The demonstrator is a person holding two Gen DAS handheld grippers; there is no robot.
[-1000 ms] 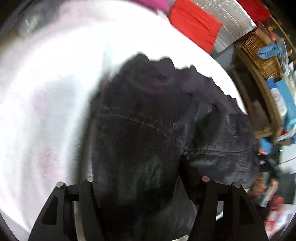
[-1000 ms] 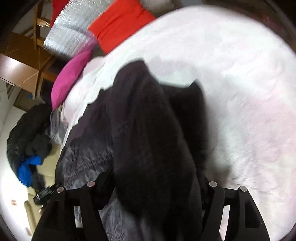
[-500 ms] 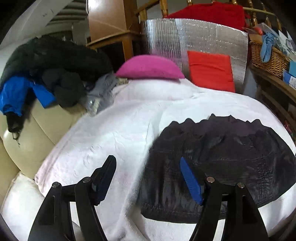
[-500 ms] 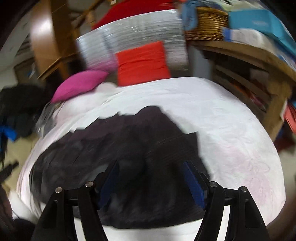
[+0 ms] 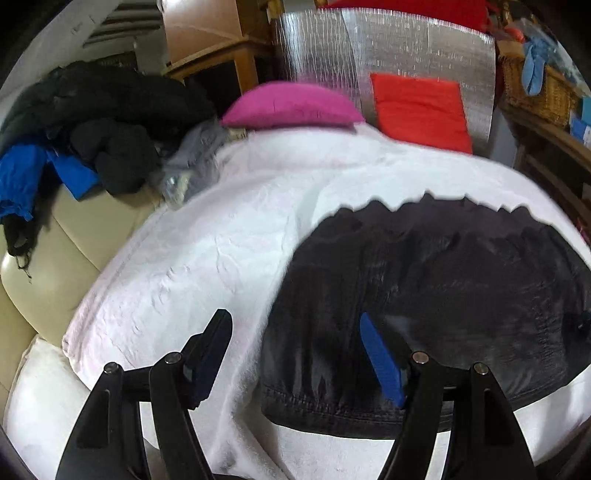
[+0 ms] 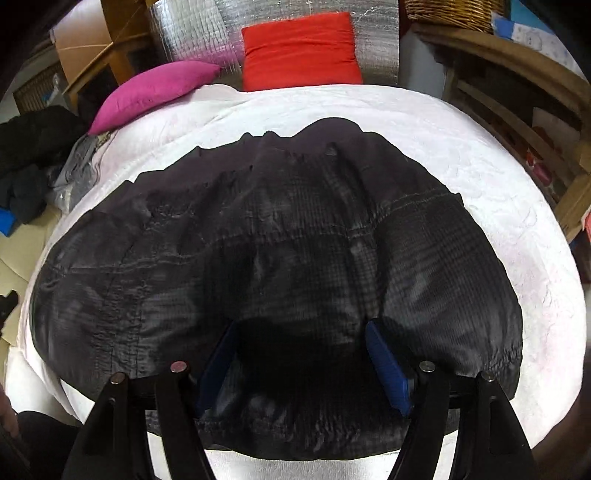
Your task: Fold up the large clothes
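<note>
Black jacket (image 6: 280,258) flat on white blanket (image 5: 221,258). Left gripper (image 5: 299,350), right gripper (image 6: 303,354): jaws wide apart, nothing held; magenta pillow (image 6: 155,92) at 11 o'clock.

My right gripper (image 6: 301,354) hangs over the near edge of the black jacket (image 6: 280,236), fingers spread wide, blue pads (image 6: 388,369) showing, nothing between them. The jacket lies folded on the white blanket (image 6: 480,155), a stitched hem crossing its right side and a wavy edge at the far side. Beyond it, a pink pillow (image 6: 151,92) sits on the left, a red cushion (image 6: 301,50) leaning on the silver sheet (image 6: 199,29). A wicker basket (image 6: 450,11) tops the wooden shelf (image 6: 517,99) on the right.
</note>
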